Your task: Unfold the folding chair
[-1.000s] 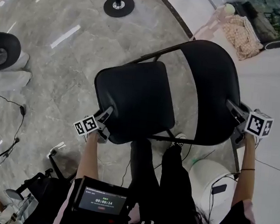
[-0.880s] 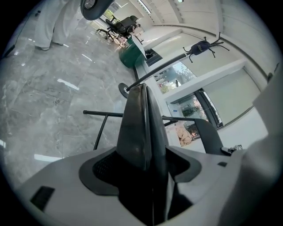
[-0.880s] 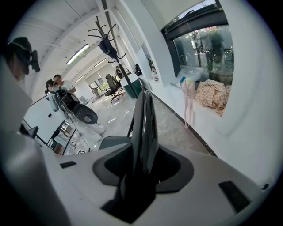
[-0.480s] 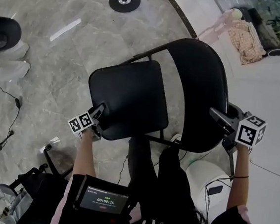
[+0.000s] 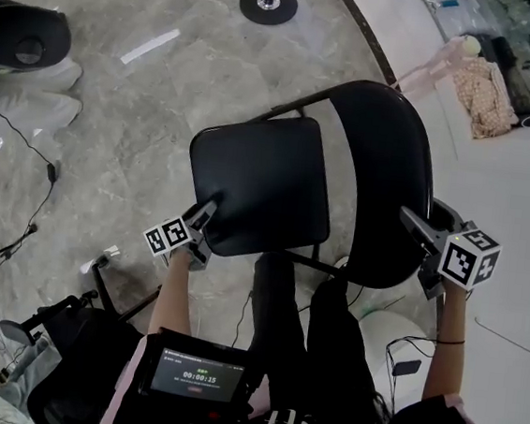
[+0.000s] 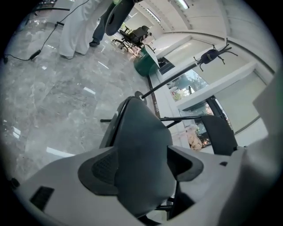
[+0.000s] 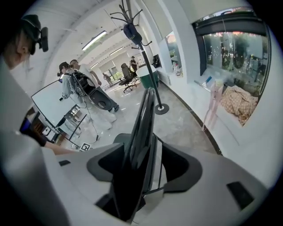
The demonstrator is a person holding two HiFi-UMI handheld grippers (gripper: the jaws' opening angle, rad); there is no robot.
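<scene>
Folding chair point(image 5: 379, 200): black, on a thin tubular metal frame, is standing opened out on the glossy grey veined stone floor point(image 5: 132, 136), near the floor's dark curved edge.
Seat point(image 5: 263, 183): smooth rounded-square pad, is lying flat.
Backrest point(image 5: 394, 145): broad curved matte panel.
Left gripper point(image 5: 203, 219): grey moulded jaws have just been opening and are standing apart astride the seat's near left corner.
Right gripper point(image 5: 414, 224): jaws have likewise just been opening and are gaping around the backrest's thin edge, with a gap showing on either side.
</scene>
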